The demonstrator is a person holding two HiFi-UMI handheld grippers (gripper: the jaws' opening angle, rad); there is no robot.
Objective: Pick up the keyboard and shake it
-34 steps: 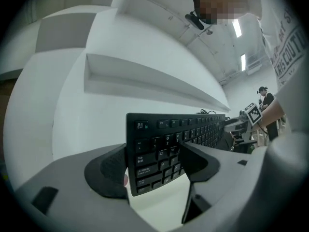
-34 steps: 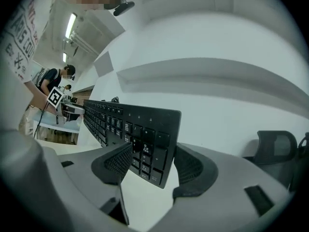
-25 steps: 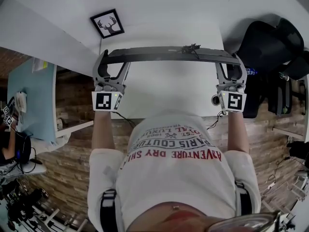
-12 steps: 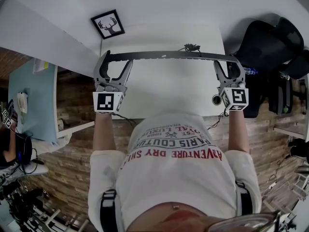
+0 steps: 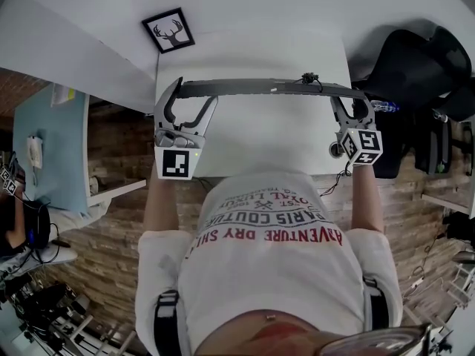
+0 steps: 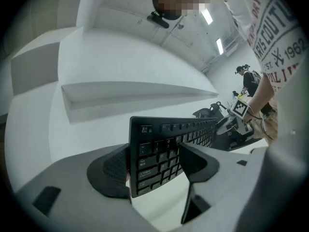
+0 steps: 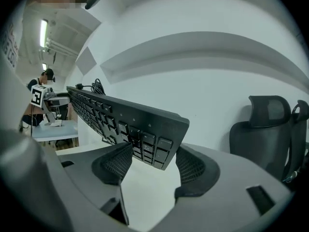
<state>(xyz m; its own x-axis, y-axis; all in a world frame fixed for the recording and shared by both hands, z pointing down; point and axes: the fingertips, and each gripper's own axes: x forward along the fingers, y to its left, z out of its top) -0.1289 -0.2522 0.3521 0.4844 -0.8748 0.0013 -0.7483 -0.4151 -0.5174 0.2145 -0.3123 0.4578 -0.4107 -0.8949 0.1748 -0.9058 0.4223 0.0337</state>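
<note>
A black keyboard (image 5: 267, 87) hangs in the air above the white desk (image 5: 252, 136), seen almost edge-on in the head view. Its coiled cable (image 5: 310, 78) sits on the top edge. My left gripper (image 5: 194, 96) is shut on the keyboard's left end, with the Esc corner (image 6: 145, 129) between the pads. My right gripper (image 5: 350, 101) is shut on the other end, the number-pad keys (image 7: 152, 146) between its pads. In the left gripper view the keyboard (image 6: 166, 149) stands tilted on edge; in the right gripper view the keyboard (image 7: 116, 117) slopes away to the left.
A framed deer picture (image 5: 168, 30) lies at the desk's far left corner. A black office chair (image 5: 415, 65) stands right of the desk, also seen as the chair (image 7: 263, 129) in the right gripper view. A light-blue table (image 5: 52, 147) is on the left.
Both grippers have carried the keyboard a little to the right. It has tipped from showing part of its face to nearly edge-on. Both grips are unchanged.
</note>
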